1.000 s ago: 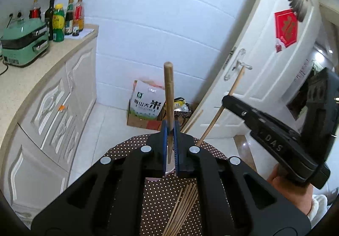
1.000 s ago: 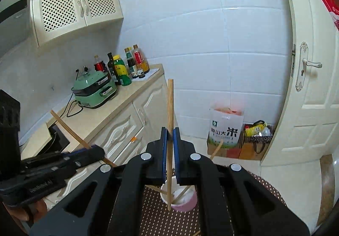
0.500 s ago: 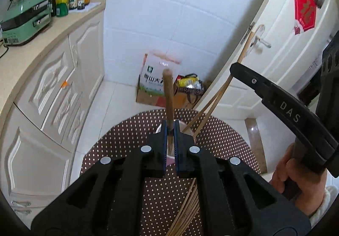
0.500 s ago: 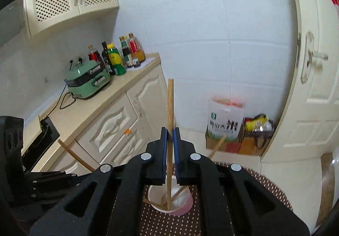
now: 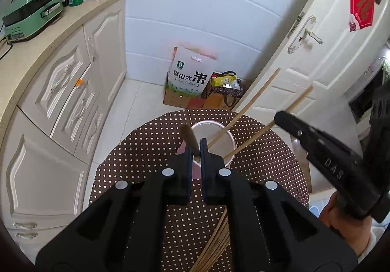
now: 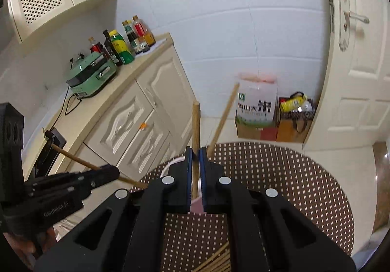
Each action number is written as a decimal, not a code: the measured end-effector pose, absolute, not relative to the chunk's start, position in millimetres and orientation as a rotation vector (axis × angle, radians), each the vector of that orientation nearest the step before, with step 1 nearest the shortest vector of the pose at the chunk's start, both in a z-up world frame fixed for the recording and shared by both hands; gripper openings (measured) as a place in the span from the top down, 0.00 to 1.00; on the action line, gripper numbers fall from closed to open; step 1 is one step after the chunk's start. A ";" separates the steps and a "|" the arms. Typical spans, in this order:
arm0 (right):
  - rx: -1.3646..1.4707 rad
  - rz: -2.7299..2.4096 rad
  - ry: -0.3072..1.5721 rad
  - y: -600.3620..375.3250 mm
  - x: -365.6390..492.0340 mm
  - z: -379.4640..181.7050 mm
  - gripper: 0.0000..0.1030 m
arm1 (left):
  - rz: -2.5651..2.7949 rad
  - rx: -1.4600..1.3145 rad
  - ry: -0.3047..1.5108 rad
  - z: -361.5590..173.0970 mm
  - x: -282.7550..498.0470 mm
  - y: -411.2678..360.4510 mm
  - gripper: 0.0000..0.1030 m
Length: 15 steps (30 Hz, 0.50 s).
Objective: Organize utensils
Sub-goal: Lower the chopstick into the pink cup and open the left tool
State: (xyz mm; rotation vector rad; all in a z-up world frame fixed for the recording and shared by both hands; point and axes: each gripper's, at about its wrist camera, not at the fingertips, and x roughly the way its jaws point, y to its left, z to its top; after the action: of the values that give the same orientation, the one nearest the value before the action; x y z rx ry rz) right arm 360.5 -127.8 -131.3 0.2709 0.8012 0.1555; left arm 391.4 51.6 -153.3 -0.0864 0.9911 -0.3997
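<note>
So both grippers sit right over the white cup (image 5: 214, 142) at the table's (image 5: 146, 150) far edge. The left gripper (image 5: 194, 150) is clamped on a chopstick (image 5: 189, 136) tilting up-left, lower end just over the near rim. The right gripper (image 6: 194, 157) pinches its chopstick (image 6: 195, 125) nearly upright, tip already inside. More chopsticks (image 5: 214, 242) lie loose on the near side.

Black tool (image 5: 197, 150) with blue pads, silver screws.

Both tongs, left (image 5: 197, 147) and right (image 6: 195, 153), tilt downward with jaws clamped nearly together.
</note>
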 end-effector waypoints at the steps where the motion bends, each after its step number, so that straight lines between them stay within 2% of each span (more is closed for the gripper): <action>1: 0.278 0.154 0.809 -128.7 359.7 -133.1 0.95 | -0.402 -0.082 0.992 -153.2 390.5 50.9 0.93; 11: 0.350 0.143 0.841 -135.3 350.6 -135.6 0.91 | -0.411 -0.063 1.026 -154.3 382.7 50.3 0.93; 14: 0.369 0.138 0.835 -139.8 343.7 -131.9 0.87 | -0.413 -0.059 1.025 -154.0 378.4 52.7 0.86; 15: 0.373 0.136 0.832 -141.2 340.5 -130.2 0.86 | -0.409 -0.055 1.024 -153.8 376.4 53.4 0.81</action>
State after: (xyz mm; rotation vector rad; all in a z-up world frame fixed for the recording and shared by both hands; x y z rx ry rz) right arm 340.5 -141.2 -130.2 0.3730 0.8318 0.1361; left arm 376.4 53.4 -153.8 -0.0551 1.0238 -0.4090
